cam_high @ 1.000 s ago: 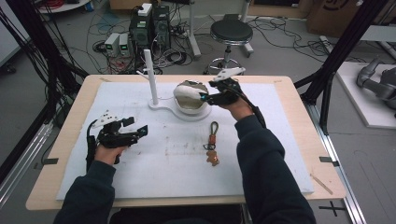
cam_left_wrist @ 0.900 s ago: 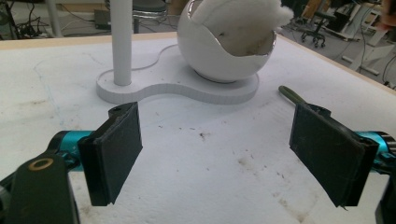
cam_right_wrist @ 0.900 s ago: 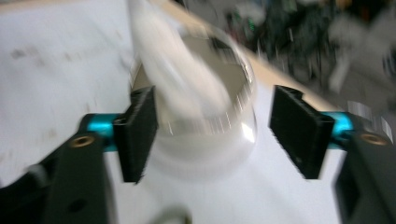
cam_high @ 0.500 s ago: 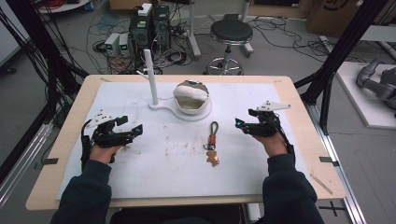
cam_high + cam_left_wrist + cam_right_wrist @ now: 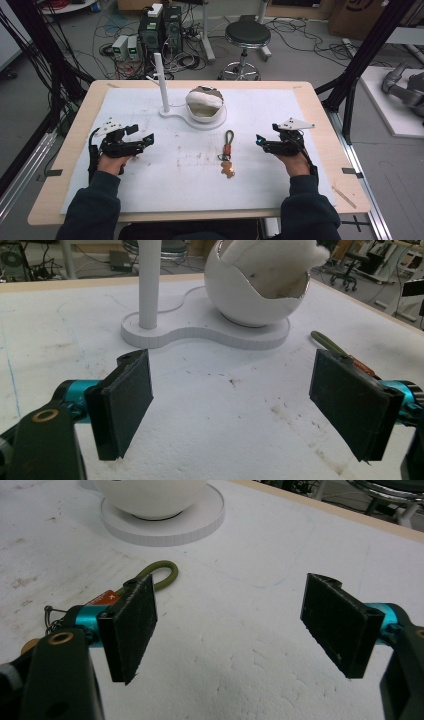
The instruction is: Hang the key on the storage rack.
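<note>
A keychain (image 5: 227,152) with an olive loop and an orange tag lies on the white mat in the middle; its loop (image 5: 162,573) also shows in the right gripper view. Behind it a white bowl (image 5: 205,104) with a white cloth in it sits on a white stand with an upright post (image 5: 161,82). My left gripper (image 5: 145,139) rests open at the left of the mat, its jaws wide apart and empty (image 5: 235,405). My right gripper (image 5: 260,141) rests open to the right of the keychain, nothing between its jaws (image 5: 230,630).
The white mat (image 5: 190,185) covers a wooden table (image 5: 320,115). A stool (image 5: 246,37), computer boxes (image 5: 160,27) and cables stand on the floor behind. Black frame posts (image 5: 362,55) rise at both sides.
My right gripper has left the bowl and moved back and right, settling on the mat beside the keychain. My left gripper shifted slightly left. The cloth now lies in the bowl.
</note>
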The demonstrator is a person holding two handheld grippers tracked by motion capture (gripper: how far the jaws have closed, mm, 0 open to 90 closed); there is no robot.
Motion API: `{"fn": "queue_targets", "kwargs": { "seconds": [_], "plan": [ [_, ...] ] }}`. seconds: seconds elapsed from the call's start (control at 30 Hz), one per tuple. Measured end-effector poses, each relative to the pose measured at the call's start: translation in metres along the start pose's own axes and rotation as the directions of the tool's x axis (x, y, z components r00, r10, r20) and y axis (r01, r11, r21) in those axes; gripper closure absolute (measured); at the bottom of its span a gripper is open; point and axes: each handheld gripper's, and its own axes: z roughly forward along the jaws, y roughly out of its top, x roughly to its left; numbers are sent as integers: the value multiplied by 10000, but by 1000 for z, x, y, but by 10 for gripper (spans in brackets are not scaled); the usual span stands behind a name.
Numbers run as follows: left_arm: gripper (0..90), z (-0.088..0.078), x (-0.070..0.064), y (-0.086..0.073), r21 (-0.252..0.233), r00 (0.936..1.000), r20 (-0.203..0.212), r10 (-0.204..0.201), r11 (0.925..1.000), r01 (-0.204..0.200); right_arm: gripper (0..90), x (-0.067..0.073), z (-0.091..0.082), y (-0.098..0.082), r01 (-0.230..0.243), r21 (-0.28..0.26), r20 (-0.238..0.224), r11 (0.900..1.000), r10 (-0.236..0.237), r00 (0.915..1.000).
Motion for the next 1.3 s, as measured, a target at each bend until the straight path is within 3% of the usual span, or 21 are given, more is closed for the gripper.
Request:
{"fn": "queue_targets", "kwargs": {
  "seconds": [0.17,0.43,0.7,0.8,0.97,1.1,1.2,1.3],
  "plan": [
    [173,0,0,0,-56,10000,32,-48,10000,48,219,5,4,-1,-65,24,-6,10000,65,10000],
    [173,-3,0,1,-223,10000,8,82,9997,-81,221,20,14,-1,96,217,-391,9997,-88,9992],
    [175,-2,-1,-1,-111,9999,-149,82,9999,-83,391,36,25,-2,71,353,-1194,9994,-28,9928],
    [176,-2,0,-2,-39,9999,-130,63,10000,-63,447,44,37,-1,-309,740,-1454,9968,414,9885],
    [178,-2,0,-3,42,9999,-104,59,10000,-59,475,62,59,0,-222,1721,-1637,9848,508,9852],
    [178,-1,-2,-3,132,10000,-64,64,9999,-63,481,72,73,1,-30,2089,-1641,9779,380,9857],
    [178,-1,-1,-3,129,10000,-74,23,9999,-22,485,76,80,1,-47,2336,-1873,9723,498,9810],
    [179,-2,-1,-3,162,10000,-84,35,9999,-34,519,83,84,1,381,2458,-1966,9686,113,9804]
  ]
}}
